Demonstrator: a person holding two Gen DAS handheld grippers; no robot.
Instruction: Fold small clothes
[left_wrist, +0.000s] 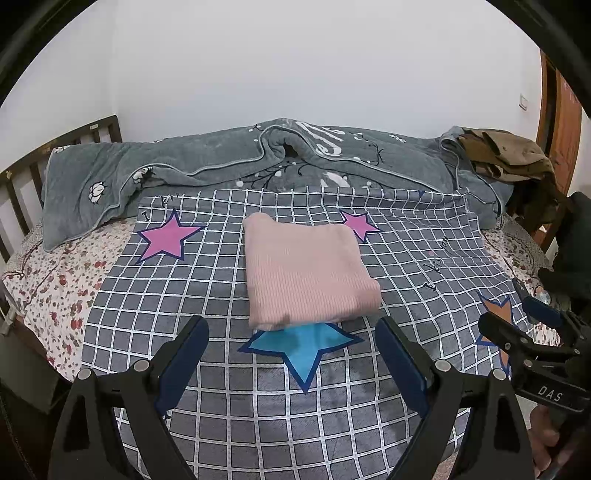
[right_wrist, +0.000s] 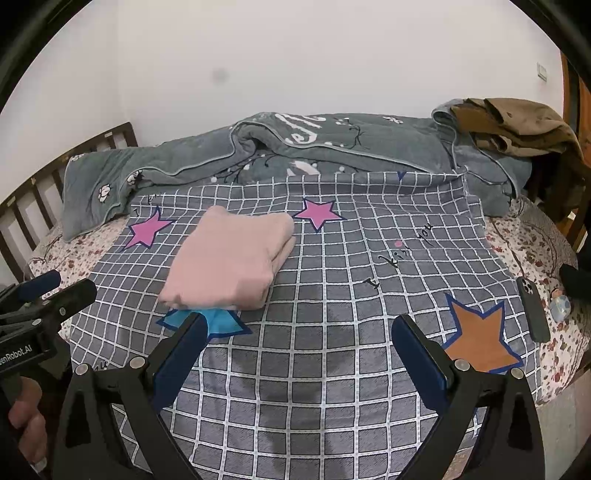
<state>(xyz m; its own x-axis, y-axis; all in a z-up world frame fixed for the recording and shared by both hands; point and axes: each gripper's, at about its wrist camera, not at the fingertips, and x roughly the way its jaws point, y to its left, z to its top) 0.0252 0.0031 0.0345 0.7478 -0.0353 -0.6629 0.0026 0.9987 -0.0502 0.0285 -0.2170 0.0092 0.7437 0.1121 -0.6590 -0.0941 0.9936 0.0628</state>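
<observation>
Two black hand-held grippers with blue pads hover low over a bed, the left gripper (left_wrist: 291, 345) and the right gripper (right_wrist: 297, 343) both with jaws spread wide and nothing between them. Just beyond their tips lies the folded pink ribbed knit garment (left_wrist: 308, 271), a neat thick rectangle resting flat near the middle of a grey sheet with a white grid and printed stars (left_wrist: 258, 406). Its near edge covers the top of a blue star (left_wrist: 304, 347); a large pink star (left_wrist: 166, 238) sits to its left and a smaller pink star (left_wrist: 358, 223) touches its far right corner. An orange star (right_wrist: 480, 338) lies toward the right edge of the sheet. Beside that, on a floral bedsheet (right_wrist: 554, 332), rests a dark phone (right_wrist: 532, 308) and a small pale blue object (right_wrist: 560, 308), possibly a toy. A rumpled grey-green quilt (left_wrist: 221, 166) runs along the far side against a white wall (left_wrist: 295, 66), with brown clothing (left_wrist: 506, 153) heaped at its right end. A dark wooden slatted bed frame (left_wrist: 22, 173) shows on the left.
</observation>
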